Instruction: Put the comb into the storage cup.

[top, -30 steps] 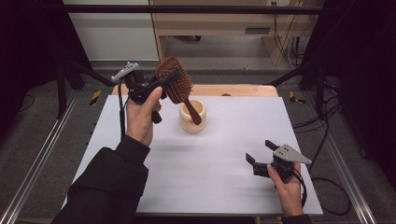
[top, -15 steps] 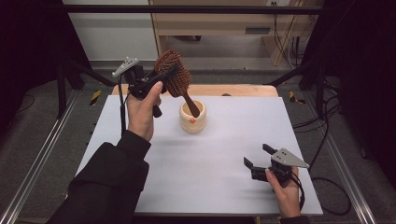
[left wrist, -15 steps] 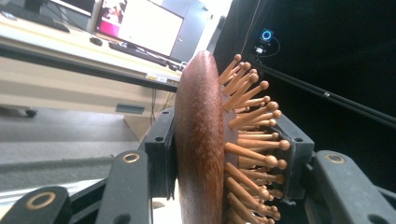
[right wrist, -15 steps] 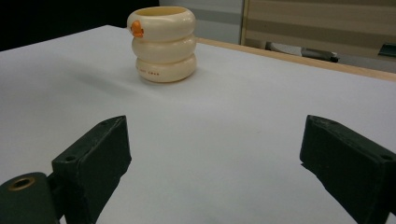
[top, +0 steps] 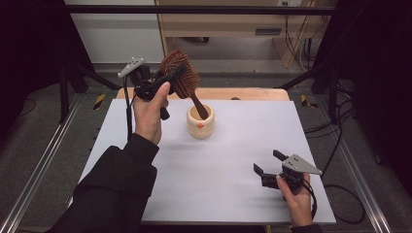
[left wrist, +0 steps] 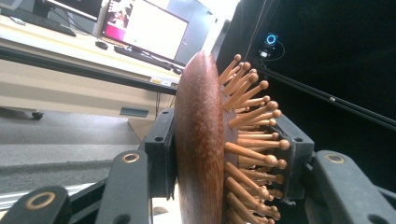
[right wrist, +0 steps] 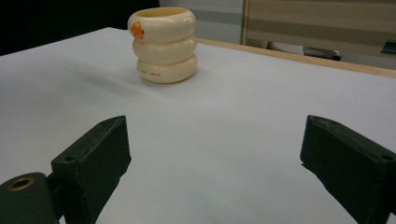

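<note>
My left gripper (top: pixel 176 73) is raised over the table's far left and is shut on the head of a brown wooden hairbrush (top: pixel 187 80). In the left gripper view the jaws clamp the brush head (left wrist: pixel 201 140) edge-on, its knobbed bristles pointing right. The brush handle slants down toward the mouth of a cream ringed cup (top: pixel 200 124); I cannot tell if its tip is inside. The cup (right wrist: pixel 163 44) carries a small orange mark. My right gripper (top: pixel 267 162) rests low near the front right of the white table top (top: pixel 228 165), open with nothing between its fingers (right wrist: pixel 93 158).
A wooden strip (top: pixel 252 93) runs along the table's far edge. Metal rails (top: pixel 39 165) flank both sides and cables (top: pixel 340 145) hang at the right. A desk with monitors (left wrist: pixel 144 32) stands beyond the table.
The left gripper has lifted the hairbrush a little, drawing the handle tip upward at the cup. The right gripper has slid toward the near edge and slightly left, still open.
</note>
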Action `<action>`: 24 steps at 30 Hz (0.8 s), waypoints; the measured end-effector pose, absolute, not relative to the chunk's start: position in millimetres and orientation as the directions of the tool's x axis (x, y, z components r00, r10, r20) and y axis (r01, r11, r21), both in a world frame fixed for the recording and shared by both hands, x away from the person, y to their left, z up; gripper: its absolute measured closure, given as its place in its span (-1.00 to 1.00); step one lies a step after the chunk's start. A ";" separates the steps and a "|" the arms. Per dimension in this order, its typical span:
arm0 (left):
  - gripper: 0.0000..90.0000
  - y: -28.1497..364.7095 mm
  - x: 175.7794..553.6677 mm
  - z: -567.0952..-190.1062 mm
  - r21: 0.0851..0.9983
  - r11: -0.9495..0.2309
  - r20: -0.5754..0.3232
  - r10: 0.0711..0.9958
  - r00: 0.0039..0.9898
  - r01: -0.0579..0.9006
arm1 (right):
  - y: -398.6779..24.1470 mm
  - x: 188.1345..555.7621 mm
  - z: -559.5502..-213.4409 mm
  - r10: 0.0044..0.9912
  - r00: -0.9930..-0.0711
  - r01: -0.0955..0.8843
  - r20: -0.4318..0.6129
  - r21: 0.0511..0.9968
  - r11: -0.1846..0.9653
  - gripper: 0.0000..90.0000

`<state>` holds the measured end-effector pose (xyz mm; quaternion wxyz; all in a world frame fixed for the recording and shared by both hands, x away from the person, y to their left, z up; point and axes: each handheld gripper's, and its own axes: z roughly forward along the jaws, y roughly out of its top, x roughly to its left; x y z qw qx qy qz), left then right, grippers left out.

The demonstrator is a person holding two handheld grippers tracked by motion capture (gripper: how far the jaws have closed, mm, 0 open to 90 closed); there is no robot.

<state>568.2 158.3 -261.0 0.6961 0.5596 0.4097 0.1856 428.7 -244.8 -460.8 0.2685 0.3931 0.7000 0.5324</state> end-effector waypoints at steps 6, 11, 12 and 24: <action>0.12 157.6 571.2 -261.7 0.931 0.310 -0.363 0.723 0.588 0.194 | -245.3 428.6 -461.1 0.835 -0.547 0.266 0.053 0.957 0.114 -0.81; 0.12 155.9 576.1 -262.7 0.930 0.312 -0.366 0.726 0.582 0.195 | -245.6 428.6 -460.9 0.834 -0.548 0.265 0.062 0.959 0.103 -0.81; 0.12 155.2 576.9 -263.1 0.929 0.314 -0.369 0.726 0.581 0.197 | -245.7 428.7 -460.8 0.832 -0.550 0.266 0.067 0.959 0.098 -0.81; 0.12 149.6 583.5 -264.8 0.930 0.310 -0.367 0.737 0.568 0.198 | -246.1 428.5 -460.7 0.831 -0.553 0.262 0.065 0.960 0.099 -0.81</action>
